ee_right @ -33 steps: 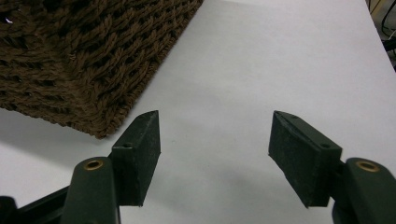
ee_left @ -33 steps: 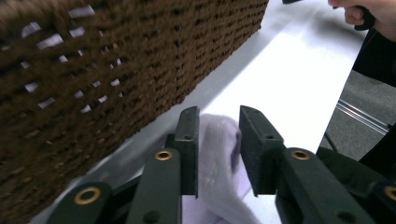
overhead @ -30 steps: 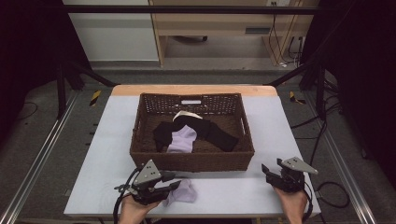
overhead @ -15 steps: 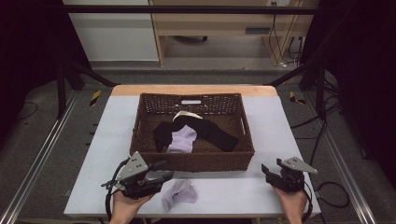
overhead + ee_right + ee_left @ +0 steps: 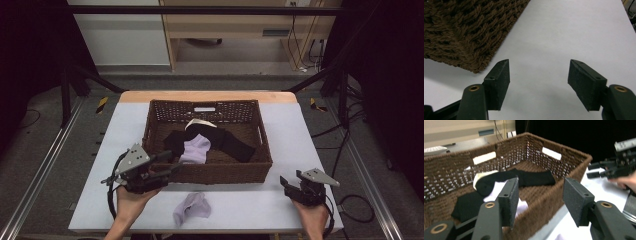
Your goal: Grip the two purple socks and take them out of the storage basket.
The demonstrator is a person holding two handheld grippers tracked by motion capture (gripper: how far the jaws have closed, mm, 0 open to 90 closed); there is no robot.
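Table (image 5: 310,145): your white top bears everything here; bare surface spreads under your right gripper.
Basket (image 5: 210,172): the brown wicker basket sits mid-table, its near wall facing you, its far wall with a pale slot handle.
Black socks (image 5: 235,142): they lie across the basket floor, one with a cream cuff toward the far wall.
Basket sock (image 5: 196,148): a lilac sock rests on the black ones inside the basket.
Loose sock (image 5: 192,209): the second lilac sock lies crumpled on the table in front of the basket, near your edge, just right of your left hand and free of both grippers.
Left gripper (image 5: 170,165): you hold it above the table at the basket's near-left corner, aimed over the rim; its jaws have just been opening and stand apart with nothing between them.
Right gripper (image 5: 286,184): you rest it low at the table's near-right, beside the basket's near-right corner; its jaws are spread wide and hold nothing.
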